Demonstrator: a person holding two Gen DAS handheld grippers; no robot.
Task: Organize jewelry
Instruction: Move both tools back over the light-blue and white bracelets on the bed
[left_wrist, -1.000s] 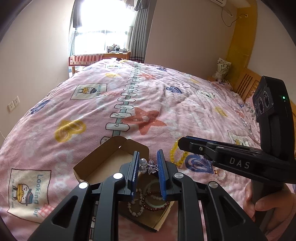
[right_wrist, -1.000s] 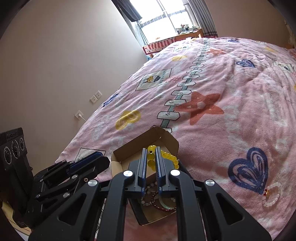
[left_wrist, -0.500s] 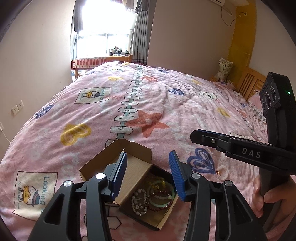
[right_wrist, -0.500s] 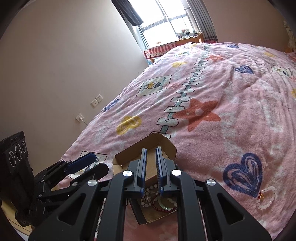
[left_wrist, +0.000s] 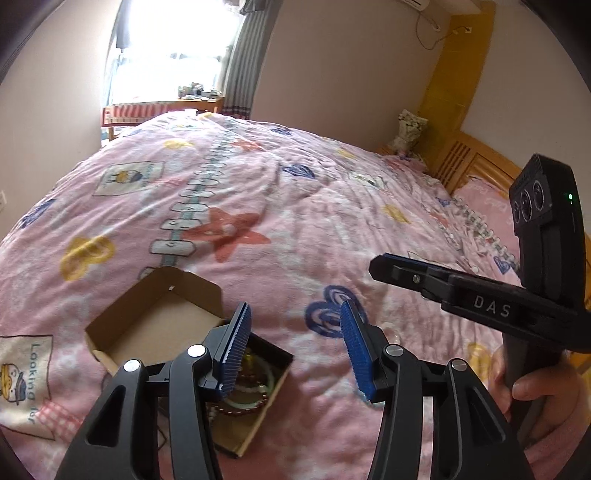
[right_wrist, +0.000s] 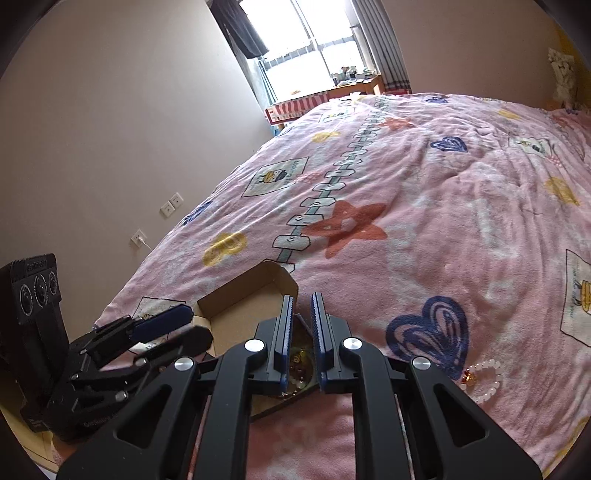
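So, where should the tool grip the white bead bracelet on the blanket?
Grip one side of the white bead bracelet across its strand, coming straight down from above. It lies flat as an open ring on the blanket, so one finger can probably enter the middle. Avoid the red charm.

I read "DAS" in pale letters on the side of the right claw (left_wrist: 491, 306). "Looking for" is printed beside a bee patch on the pink blanket (left_wrist: 35, 373). Other lettering is illegible.
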